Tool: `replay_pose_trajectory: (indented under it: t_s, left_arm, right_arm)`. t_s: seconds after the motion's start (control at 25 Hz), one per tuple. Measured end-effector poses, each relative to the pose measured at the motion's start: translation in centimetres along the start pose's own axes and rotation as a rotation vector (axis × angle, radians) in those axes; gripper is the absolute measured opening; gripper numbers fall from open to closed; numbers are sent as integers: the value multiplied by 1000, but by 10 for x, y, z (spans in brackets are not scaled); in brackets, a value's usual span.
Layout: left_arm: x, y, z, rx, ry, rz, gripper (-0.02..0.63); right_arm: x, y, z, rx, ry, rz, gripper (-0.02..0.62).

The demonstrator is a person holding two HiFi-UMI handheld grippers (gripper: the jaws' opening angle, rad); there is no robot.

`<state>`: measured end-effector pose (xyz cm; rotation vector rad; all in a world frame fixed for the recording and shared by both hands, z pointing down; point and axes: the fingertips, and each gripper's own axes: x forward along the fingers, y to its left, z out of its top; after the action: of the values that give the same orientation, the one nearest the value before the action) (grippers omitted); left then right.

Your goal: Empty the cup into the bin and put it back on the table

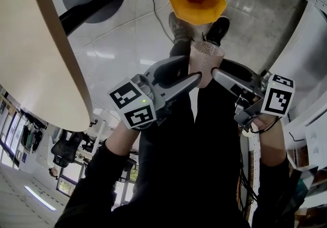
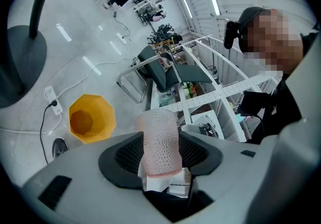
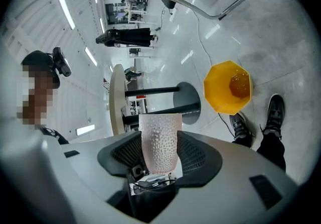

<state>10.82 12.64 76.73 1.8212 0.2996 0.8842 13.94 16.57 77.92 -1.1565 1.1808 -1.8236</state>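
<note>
Left gripper (image 2: 161, 155): both dark ribbed jaws pressed against the sides of a pink, dimpled, translucent cup (image 2: 159, 137), which is clamped between them and juts out past the tips. Beyond and to the left, a yellow octagonal bin (image 2: 92, 118) stands open on the pale glossy floor (image 2: 95, 42). A white power strip (image 2: 52, 100) lies just beside the bin, cable attached. A dark shoe (image 2: 59, 146) is near the bin's lower edge. A person in dark clothing (image 2: 281, 97) is at right.

left gripper (image 1: 195, 77): grey shell, black-and-white marker cube (image 1: 134, 103) with a small green light
right gripper (image 1: 214, 72): grey shell, a marker cube (image 1: 278, 100) of the same kind
pads (image 2: 128, 153): black, ribbed
sleeves (image 1: 97, 181): black, long
trousers (image 1: 204, 135): black
shoes (image 1: 218, 30): black
</note>
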Motion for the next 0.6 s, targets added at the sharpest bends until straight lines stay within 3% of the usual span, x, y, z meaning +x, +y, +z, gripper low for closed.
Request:
replay_pose_trajectory:
  t_s: [0.6]
  left_arm:
    - [-12, -32, 7, 18, -5, 5, 233]
  right_arm:
    - [-13, 32, -5, 1, 24, -4, 230]
